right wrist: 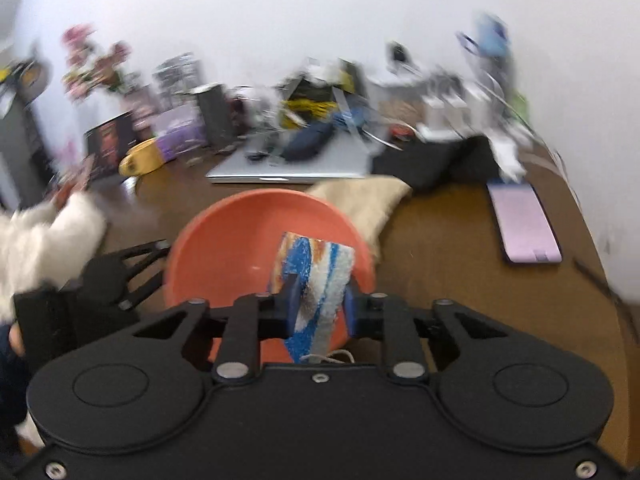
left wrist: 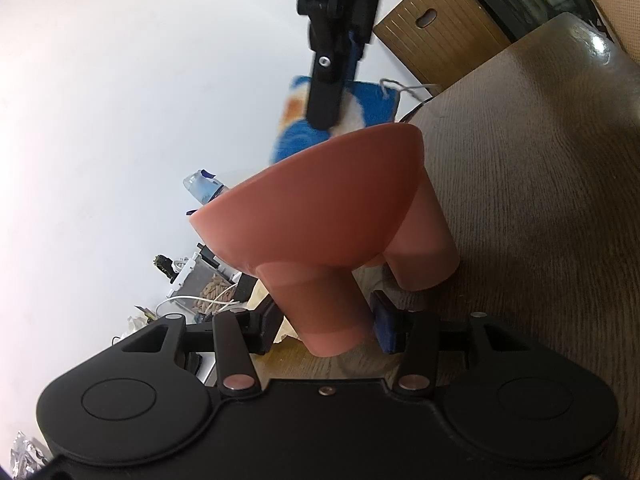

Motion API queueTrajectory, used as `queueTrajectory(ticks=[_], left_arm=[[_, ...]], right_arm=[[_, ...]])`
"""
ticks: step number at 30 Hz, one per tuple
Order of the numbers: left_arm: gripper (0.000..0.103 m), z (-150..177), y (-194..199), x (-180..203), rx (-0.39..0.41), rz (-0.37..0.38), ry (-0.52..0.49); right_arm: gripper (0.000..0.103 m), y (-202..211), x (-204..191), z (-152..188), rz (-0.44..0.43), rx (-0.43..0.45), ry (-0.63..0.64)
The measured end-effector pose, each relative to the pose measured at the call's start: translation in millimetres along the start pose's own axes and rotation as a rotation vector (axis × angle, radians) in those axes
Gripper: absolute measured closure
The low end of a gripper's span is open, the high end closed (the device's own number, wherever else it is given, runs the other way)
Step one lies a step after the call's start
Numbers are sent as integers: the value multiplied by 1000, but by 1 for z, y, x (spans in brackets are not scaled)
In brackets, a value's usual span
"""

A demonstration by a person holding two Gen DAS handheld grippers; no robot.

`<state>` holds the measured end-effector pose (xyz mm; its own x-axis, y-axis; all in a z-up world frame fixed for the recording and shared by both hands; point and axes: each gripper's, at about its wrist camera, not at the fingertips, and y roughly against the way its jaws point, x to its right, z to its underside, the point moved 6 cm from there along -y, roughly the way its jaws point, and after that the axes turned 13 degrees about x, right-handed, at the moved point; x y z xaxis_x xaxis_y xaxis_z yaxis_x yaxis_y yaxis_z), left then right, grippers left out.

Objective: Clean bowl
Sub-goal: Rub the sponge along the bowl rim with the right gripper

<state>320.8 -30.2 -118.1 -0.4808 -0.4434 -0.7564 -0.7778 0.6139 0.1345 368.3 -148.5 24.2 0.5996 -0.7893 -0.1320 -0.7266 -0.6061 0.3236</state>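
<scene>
We saw a big brown wooden bench (right wrist: 460,240) with lots of stuff piled along the back by the white wall (right wrist: 280,8). A shut silver laptop (right wrist: 288,168) lay there, and a pink flat case (right wrist: 524,224) lay off to the right side.

Next came the bowl (right wrist: 240,248), orange-pink and round. It was near the front middle of the bench, and it was tipped up so we could look inside it from the right wrist view. From the left wrist view we saw its outside (left wrist: 320,200) and two thick legs under it (like little stumps). The left gripper (left wrist: 328,320) had its fingers (left wrist: 386,330) closed around one of those legs, and that is how the bowl was held. A tan cloth (right wrist: 360,200) lay just behind the bowl.

Then the right gripper (right wrist: 320,308). Its fingers (right wrist: 292,300) were pinched on a fuzzy rag (right wrist: 316,276) with blue, white and orange stripes. The rag stuck up between them and sat inside the bowl, in front of its far wall. In the left wrist view the rag (left wrist: 372,104) peeked over the bowl's rim, with the right gripper's black finger across it.

A fluffy white sleeve (right wrist: 44,240) showed at the left.
</scene>
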Motion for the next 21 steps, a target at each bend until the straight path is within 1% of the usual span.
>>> queueTrajectory(ticks=[2, 5, 6, 7, 8, 11, 12, 13, 14, 16, 17, 19, 21], left_arm=[[56, 0, 0, -1, -1, 6, 7], [56, 0, -1, -1, 5, 3, -3], [56, 0, -1, -1, 7, 2, -5], [56, 1, -1, -1, 7, 2, -4], [56, 1, 0, 0, 6, 2, -3], [56, 3, -1, -1, 2, 2, 0], [56, 3, -1, -1, 3, 1, -2], [56, 3, -1, -1, 3, 0, -3], [56, 3, -1, 0, 4, 0, -4], [56, 3, 0, 1, 7, -2, -8], [56, 3, 0, 1, 7, -3, -9], [56, 4, -1, 0, 0, 1, 1], [56, 3, -2, 1, 0, 0, -1]], right_arm=[[80, -5, -8, -5, -5, 4, 51], [80, -15, -13, -14, -56, -13, 27], [82, -22, -19, -14, -82, -23, 10], [88, -25, -22, -13, -86, -23, 21], [88, -30, -29, -10, -81, -19, 57], [89, -32, -37, -8, -74, -7, 89], [92, -31, -40, -6, -61, 3, 126], [92, -30, -43, -4, -45, 13, 168], [92, -30, -43, -3, -41, 16, 181], [92, -32, -51, 9, 0, 40, 361], [92, -30, -51, 11, 4, 42, 380], [92, -33, -55, 15, 28, 38, 462], [92, -36, -58, 13, 16, 12, 491]])
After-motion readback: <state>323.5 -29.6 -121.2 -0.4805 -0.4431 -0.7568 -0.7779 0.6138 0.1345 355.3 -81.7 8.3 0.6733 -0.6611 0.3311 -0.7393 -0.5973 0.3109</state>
